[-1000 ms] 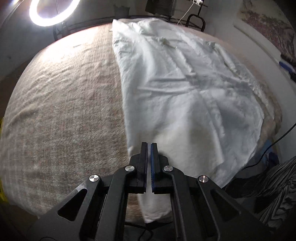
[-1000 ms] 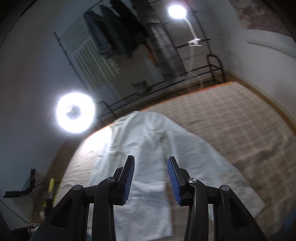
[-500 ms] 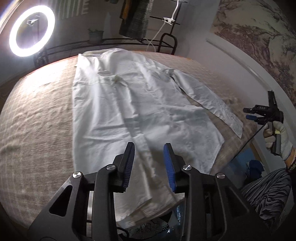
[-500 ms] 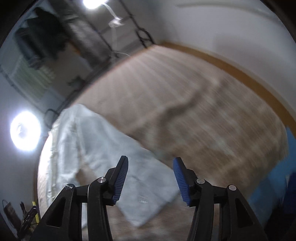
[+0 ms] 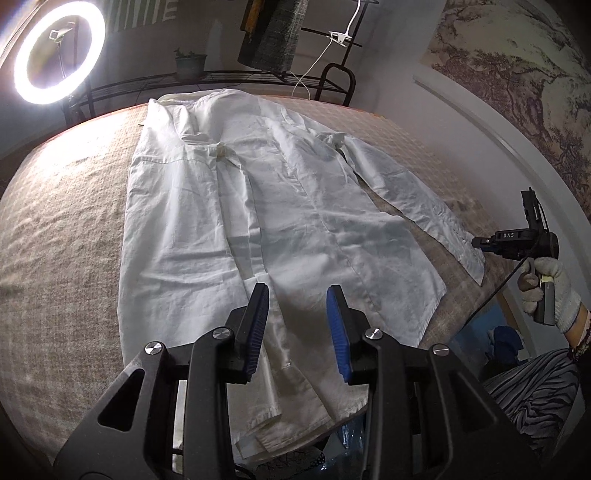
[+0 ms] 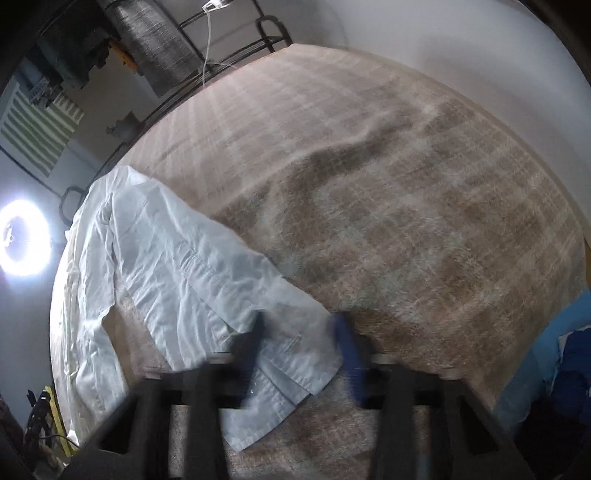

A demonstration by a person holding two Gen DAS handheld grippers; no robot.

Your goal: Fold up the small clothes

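Observation:
A white long-sleeved shirt [image 5: 277, 221] lies spread flat on the beige checked bed cover [image 5: 66, 240]. My left gripper [image 5: 297, 291] hangs open over the shirt's near hem, with nothing between its blue pads. The shirt's right sleeve [image 5: 424, 199] stretches out to the side. At its cuff, a gloved hand [image 5: 550, 291] holds my right gripper [image 5: 476, 242]. In the right wrist view the right gripper [image 6: 300, 325] is motion-blurred and its jaws are closing. The sleeve cuff [image 6: 295, 354] lies between the fingers, which still stand apart.
A lit ring light [image 5: 59, 55] and a black metal rack [image 5: 229, 77] stand behind the bed. A dark garment [image 5: 273, 33] hangs above the rack. A wall runs along the bed's right side. Blue items [image 6: 569, 350] lie off the near right edge, by the person's striped clothing [image 5: 535, 387].
The left gripper went from shut to open and drew back and up from the shirt's hem. The right gripper swung down onto the sleeve cuff, and its fingers have narrowed.

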